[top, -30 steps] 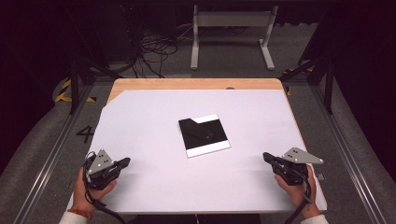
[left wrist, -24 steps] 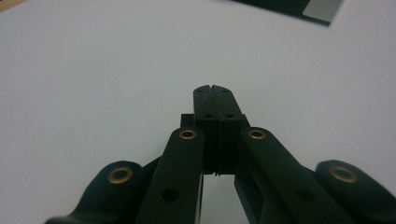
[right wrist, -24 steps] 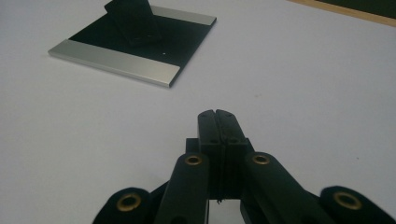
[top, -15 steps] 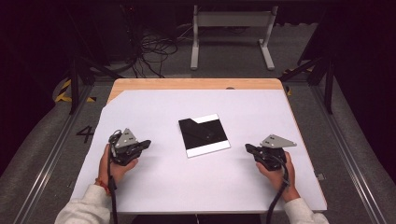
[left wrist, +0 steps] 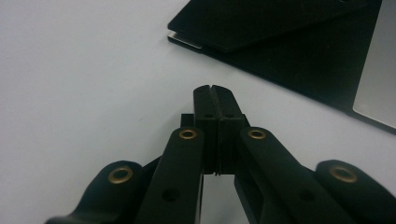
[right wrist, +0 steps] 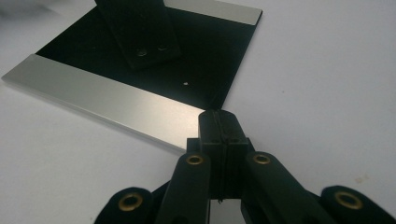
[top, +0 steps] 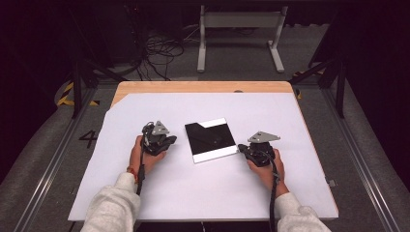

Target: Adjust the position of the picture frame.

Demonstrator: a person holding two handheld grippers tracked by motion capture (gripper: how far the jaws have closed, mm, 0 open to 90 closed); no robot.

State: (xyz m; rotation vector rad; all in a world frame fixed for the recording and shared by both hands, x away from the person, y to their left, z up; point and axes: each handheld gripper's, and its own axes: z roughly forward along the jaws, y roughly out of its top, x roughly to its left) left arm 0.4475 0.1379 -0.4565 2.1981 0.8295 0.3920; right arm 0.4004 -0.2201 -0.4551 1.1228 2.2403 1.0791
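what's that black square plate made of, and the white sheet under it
Plate: looks like a rigid, thin panel with a matte black face and brushed silvery strips along two edges, probably anodised or painted metal; the strips have a soft metallic sheen. A smaller black flat piece lies on it. Sheet: smooth, matte white, likely paper or thin plastic; it lies flat on the wooden table.

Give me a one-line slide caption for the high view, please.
Two hand-held grippers, left gripper and right gripper, both shut, flank a flat black plate on a white table.
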